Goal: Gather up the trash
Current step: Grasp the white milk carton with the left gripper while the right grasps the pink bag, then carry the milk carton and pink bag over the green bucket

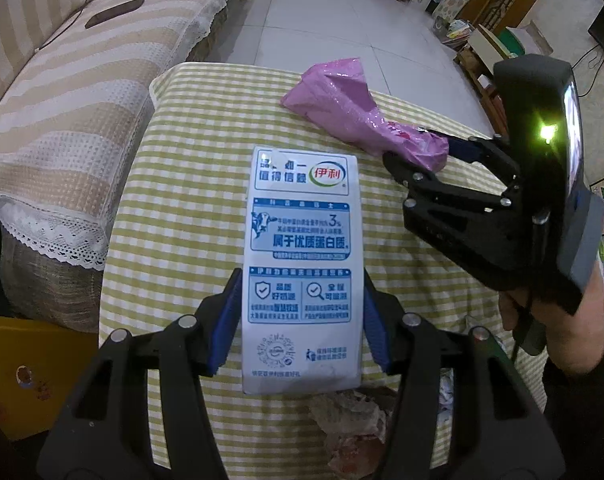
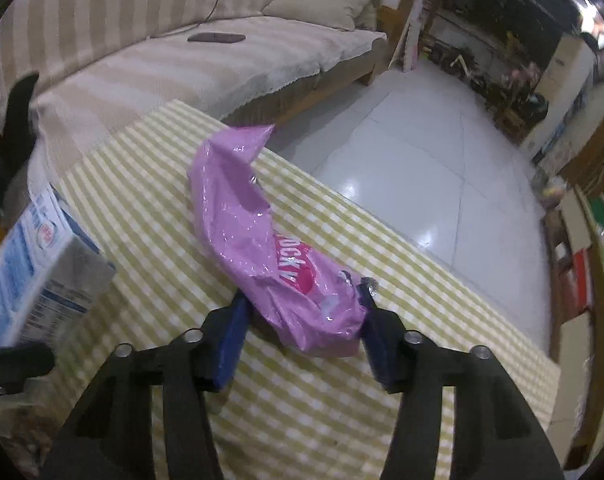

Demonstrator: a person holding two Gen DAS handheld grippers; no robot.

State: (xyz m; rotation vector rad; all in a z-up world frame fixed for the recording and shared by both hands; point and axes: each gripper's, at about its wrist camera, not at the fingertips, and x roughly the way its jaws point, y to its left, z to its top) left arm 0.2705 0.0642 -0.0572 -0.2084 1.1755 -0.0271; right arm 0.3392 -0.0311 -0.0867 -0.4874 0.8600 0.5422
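A white and blue milk carton [image 1: 302, 220] lies lengthwise between the blue pads of my left gripper [image 1: 300, 280], which is shut on its lower half above the checked tablecloth; the right wrist view shows the carton [image 2: 34, 264] at the left edge. A crumpled pink plastic wrapper [image 2: 238, 208] lies on the table. My right gripper [image 2: 302, 296] has both pads pressed against its near end. The left wrist view shows that gripper [image 1: 417, 148] on the wrapper [image 1: 337, 100], with a person's hand [image 1: 561, 320] on the handle.
The table [image 1: 182, 200] has a yellow-green checked cloth. Crumpled pale paper [image 1: 353, 420] lies beneath my left gripper. A striped sofa [image 1: 62, 100] with a dark flat object [image 1: 114, 12] stands close on the left, next to a yellow box [image 1: 22, 380]. White tiled floor [image 2: 421, 180] lies beyond the table.
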